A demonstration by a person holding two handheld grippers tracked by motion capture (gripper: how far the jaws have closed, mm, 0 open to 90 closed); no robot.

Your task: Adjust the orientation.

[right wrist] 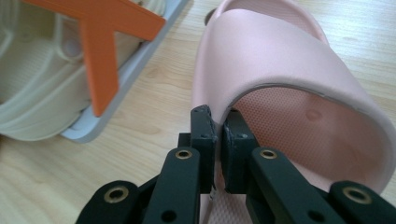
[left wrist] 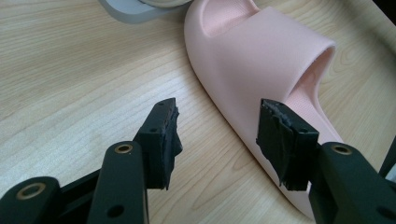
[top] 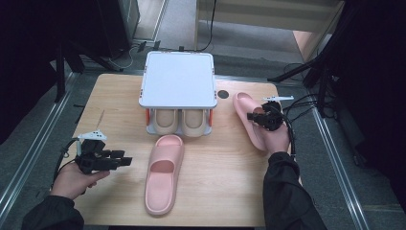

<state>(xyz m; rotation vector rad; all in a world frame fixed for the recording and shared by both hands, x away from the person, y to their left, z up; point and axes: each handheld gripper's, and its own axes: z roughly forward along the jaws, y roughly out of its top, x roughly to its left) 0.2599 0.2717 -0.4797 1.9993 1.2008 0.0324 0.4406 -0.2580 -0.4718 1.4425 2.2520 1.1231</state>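
My left gripper [top: 125,161] lies almost level in my left hand [top: 72,181], and its jaws point to the side, toward my other arm. The jaws stand apart, with an empty gap between the two pads [left wrist: 169,135]. My left forearm comes in low, in a dark sleeve. My right gripper [top: 253,116] is held in my right hand [top: 277,139], further forward than the left one. Its jaws are pressed nearly together and they pinch the side wall of the pink slipper [right wrist: 299,70]. My right forearm reaches straight forward, and the wrist is almost straight.
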